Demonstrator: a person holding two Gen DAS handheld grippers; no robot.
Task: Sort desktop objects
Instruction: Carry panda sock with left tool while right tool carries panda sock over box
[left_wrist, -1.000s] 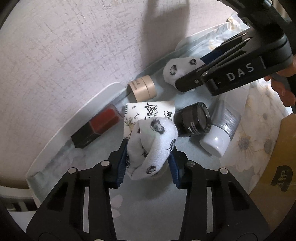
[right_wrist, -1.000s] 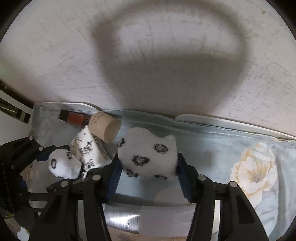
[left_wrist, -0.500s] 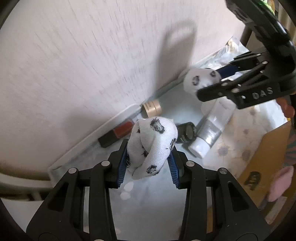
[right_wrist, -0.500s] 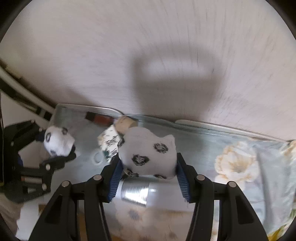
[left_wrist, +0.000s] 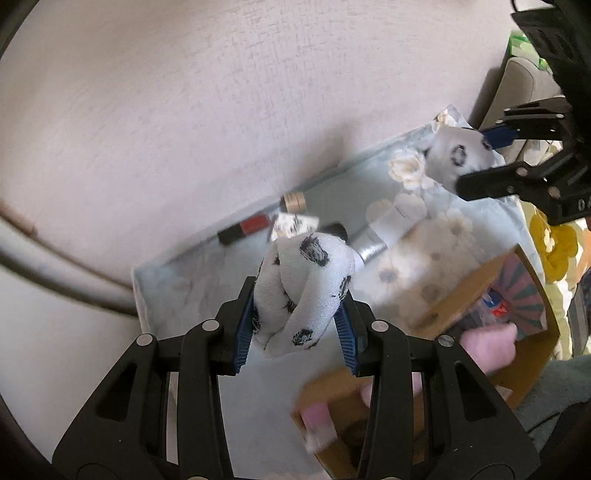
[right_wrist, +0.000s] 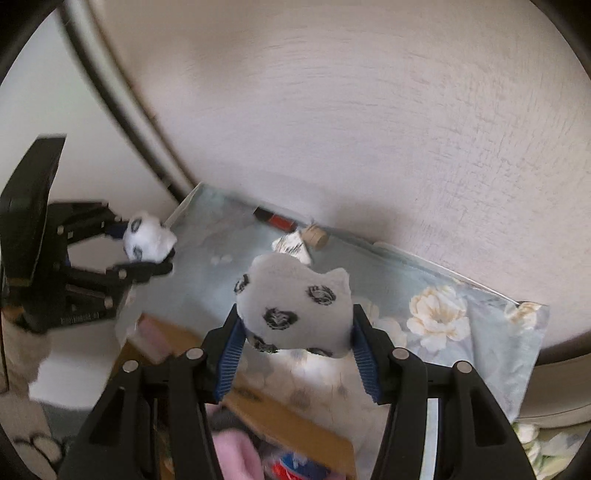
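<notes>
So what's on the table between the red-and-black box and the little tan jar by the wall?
In the left wrist view the red-and-black box and tan jar lie by the wall, with only a bare strip of flowered tablecloth between them.

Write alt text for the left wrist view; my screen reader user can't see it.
The left gripper clamps a rolled white sock with black spots above a pale blue floral cloth. At upper right, the right gripper holds a matching rolled sock; an open brown cardboard box sits lower right.
</notes>
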